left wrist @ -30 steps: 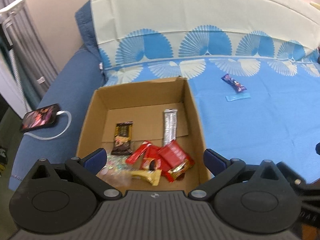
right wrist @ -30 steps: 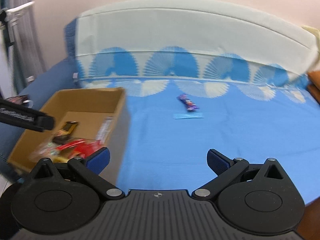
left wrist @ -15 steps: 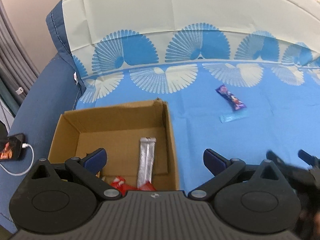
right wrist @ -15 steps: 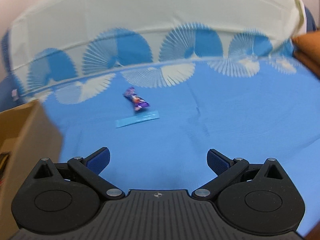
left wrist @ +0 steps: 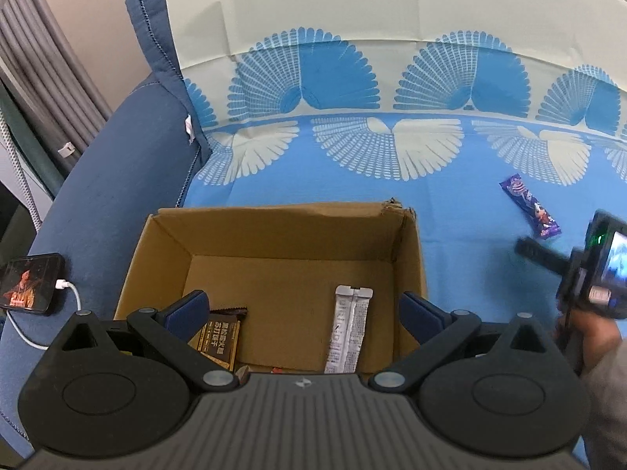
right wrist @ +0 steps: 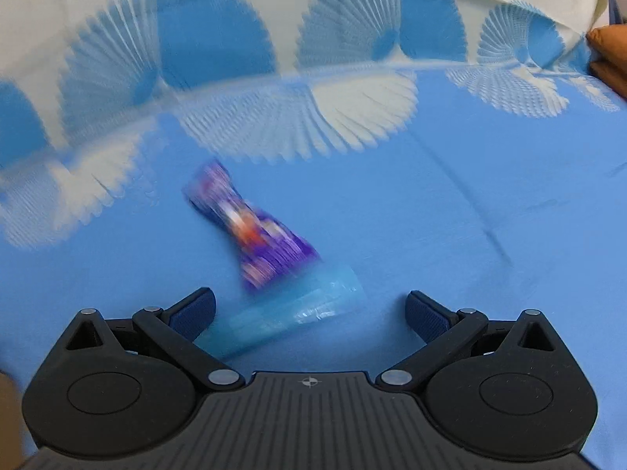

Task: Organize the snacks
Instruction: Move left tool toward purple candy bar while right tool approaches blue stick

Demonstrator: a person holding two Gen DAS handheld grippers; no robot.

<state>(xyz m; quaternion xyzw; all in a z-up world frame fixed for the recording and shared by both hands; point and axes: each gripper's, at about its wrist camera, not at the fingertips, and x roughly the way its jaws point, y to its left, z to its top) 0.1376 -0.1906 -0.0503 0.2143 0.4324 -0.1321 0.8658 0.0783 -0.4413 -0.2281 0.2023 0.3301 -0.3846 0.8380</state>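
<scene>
While left tongs (left wrist: 301, 309) hang released over the box (left wrist: 411, 258), right tongs (right wrist: 309, 309), also released, approach a purple bar (right wrist: 254, 235) just ahead, blue sachet (right wrist: 282, 313) between tips. Judged pick-up step; next: descend, clench on one wrapper only.

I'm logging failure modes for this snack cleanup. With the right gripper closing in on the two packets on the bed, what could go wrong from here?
1. The purple snack bar overlaps the light blue packet, so the open right gripper may catch both or only nudge one aside.
2. The blue packet lies flat on the soft blue sheet; the fingers could pinch fabric instead.
3. The view is motion-blurred, suggesting a fast approach that might overshoot.
</scene>
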